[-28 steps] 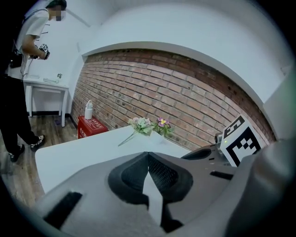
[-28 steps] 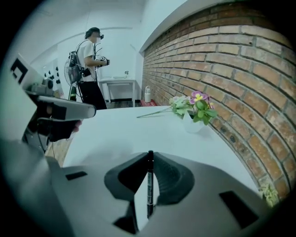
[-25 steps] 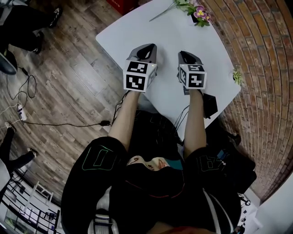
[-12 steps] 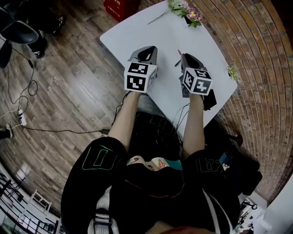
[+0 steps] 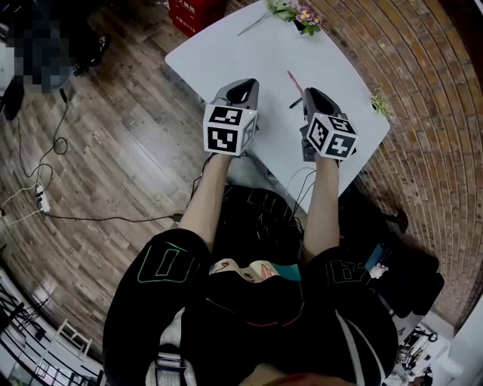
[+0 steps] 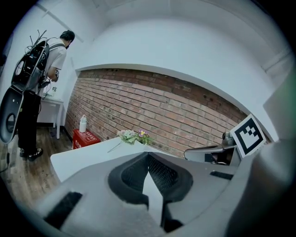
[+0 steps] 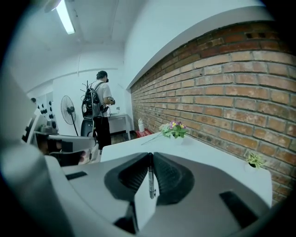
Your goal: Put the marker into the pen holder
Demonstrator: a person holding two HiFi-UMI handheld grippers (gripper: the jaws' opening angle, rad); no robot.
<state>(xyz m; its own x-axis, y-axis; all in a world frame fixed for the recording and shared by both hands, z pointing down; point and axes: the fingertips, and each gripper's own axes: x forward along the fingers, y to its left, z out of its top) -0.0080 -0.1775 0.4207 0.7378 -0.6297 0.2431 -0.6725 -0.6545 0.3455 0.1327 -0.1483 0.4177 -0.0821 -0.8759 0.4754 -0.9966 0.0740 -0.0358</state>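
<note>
Gripping the marker (image 7: 150, 178) between its jaws, the right gripper (image 5: 310, 93) hovers over the table (image 5: 249, 53). The left gripper (image 5: 241, 84) hangs level beside it, jaws closed on nothing.

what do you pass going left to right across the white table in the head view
left gripper → marker → right gripper → small plant

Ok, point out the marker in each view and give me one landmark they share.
Head view: the marker sticks out past the right gripper tip, upper centre.
Left gripper view: not in it.
Right gripper view: the marker at centre, clamped between the jaws.
Shared landmark: the flowers at the table's far end.
</note>
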